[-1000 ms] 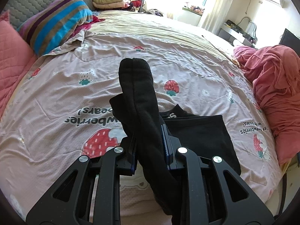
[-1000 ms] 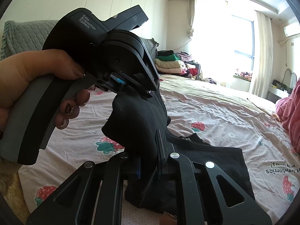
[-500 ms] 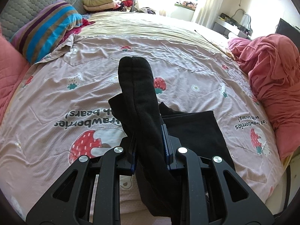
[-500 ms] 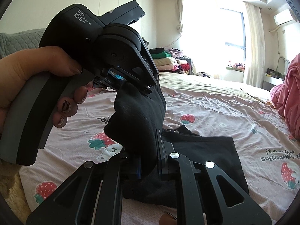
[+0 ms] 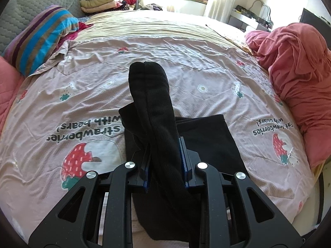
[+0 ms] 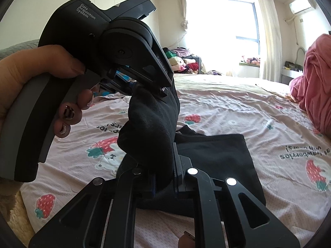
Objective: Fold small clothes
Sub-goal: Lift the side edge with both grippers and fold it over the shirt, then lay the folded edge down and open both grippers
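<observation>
Black sock (image 5: 153, 111) pinched in both claws, left (image 5: 164, 161) and right (image 6: 164, 165), above the bed (image 5: 186, 62); could slip free if either grip loosens.

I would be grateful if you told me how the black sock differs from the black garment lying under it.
The black sock is narrow and lifted, clamped in the left gripper and right gripper; the black garment is broad and lies flat on the strawberry bedspread, ungripped. The sock looks thick and ribbed, the garment smooth. Both are black.
</observation>
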A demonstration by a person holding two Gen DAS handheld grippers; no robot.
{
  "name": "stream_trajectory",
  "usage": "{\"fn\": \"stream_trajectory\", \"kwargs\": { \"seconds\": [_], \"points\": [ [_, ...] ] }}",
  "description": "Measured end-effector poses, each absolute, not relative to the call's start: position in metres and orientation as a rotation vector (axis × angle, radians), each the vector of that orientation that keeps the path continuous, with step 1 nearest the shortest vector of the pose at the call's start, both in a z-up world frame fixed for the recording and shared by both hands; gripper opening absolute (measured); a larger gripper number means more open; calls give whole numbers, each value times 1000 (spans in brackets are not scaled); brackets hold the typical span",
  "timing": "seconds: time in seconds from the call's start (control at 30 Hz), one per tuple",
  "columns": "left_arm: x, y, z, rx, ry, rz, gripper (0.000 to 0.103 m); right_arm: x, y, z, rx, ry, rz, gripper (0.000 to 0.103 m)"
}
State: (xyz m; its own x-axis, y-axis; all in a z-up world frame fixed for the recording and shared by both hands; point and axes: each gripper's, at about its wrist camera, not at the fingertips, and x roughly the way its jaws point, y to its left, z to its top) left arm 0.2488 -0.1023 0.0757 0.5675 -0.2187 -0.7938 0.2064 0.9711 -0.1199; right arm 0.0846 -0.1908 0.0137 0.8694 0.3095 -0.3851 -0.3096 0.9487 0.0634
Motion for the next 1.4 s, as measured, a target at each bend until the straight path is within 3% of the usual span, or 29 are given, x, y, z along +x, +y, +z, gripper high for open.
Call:
{"fn": "stream_trajectory", "kwargs": {
  "seconds": [0.97, 1.27, 1.4],
  "points": [
    [280, -192, 16, 114, 1063, -302, 23, 115, -264, -33, 318, 636, 298, 12],
    [287, -220, 3, 179, 1093, -316, 31, 116, -276, -39, 388, 681, 302, 15],
    [289, -227, -2, 186, 1108, -329, 38, 117, -283, -43, 426, 707, 308, 21]
  ]
}}
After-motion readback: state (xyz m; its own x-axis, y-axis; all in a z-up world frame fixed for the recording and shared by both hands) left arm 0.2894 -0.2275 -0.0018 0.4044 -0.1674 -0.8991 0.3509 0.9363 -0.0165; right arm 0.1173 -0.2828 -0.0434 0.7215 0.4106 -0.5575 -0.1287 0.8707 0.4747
